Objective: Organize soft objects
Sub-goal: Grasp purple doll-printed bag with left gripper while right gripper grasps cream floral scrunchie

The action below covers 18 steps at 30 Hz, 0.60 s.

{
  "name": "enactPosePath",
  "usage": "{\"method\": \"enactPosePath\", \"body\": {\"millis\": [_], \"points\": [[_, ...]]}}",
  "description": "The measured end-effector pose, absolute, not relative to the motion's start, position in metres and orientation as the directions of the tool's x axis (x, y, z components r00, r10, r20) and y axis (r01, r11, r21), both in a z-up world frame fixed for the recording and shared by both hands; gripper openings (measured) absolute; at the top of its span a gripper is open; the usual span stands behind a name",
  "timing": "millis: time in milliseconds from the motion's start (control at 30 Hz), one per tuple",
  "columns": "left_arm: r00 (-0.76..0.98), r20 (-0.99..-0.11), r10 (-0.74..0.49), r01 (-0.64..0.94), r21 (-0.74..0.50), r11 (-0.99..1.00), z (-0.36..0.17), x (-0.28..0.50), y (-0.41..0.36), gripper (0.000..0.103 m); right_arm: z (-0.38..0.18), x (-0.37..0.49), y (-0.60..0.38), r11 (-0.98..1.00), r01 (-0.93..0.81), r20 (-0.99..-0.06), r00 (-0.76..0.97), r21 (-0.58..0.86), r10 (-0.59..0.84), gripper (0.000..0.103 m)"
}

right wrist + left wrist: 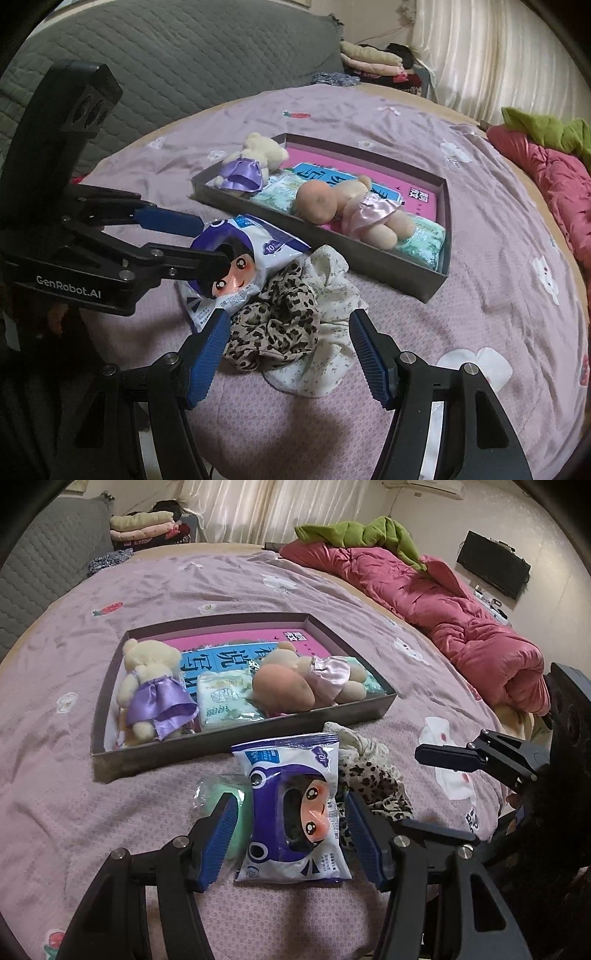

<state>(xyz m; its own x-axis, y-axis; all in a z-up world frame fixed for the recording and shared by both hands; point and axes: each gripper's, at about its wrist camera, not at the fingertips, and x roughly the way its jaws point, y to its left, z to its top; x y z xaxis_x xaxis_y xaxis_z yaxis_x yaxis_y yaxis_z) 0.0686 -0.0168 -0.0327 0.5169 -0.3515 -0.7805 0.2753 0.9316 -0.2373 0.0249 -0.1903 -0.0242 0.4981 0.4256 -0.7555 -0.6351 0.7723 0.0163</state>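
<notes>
- A bed with a lilac sheet (pixel 147 602) carries a shallow grey box (pixel 229 746) that holds two plush bears and tissue packs.
- The left gripper (pixel 291 834) has its jaws open around the wipes packet (pixel 291 808), not pressing it.
- The right gripper (pixel 288 354) is open over the leopard cloth (pixel 280 325).
- Risk: the slippery packet may slide out, or the cloth underneath may be dragged along.

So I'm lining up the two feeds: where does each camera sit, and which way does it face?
Left wrist: on the left gripper, looking down along its open blue fingers at the wipes packet on the bed; the right gripper enters at right.
Right wrist: on the right gripper, open over the leopard cloth; the left gripper enters at left.
Shared: packet, cloth, and the tray of dolls.
</notes>
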Motion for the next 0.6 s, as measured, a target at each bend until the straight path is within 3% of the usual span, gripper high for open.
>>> {"method": "enactPosePath", "body": {"millis": [333, 600], "points": [[0.506, -0.771, -0.387, 0.293, -0.269, 0.918, -0.036, 0.075, -0.02, 0.06, -0.033, 0.058, -0.224, 0.883, -0.466, -0.776, 0.534, 0.062, 0.336, 0.068], [0.479, -0.783, -0.396, 0.328, -0.259, 0.909, -0.044, 0.078, -0.034, 0.06, -0.04, 0.07, -0.23, 0.894, -0.44, -0.798, 0.506, 0.087, 0.327, 0.068]]}}
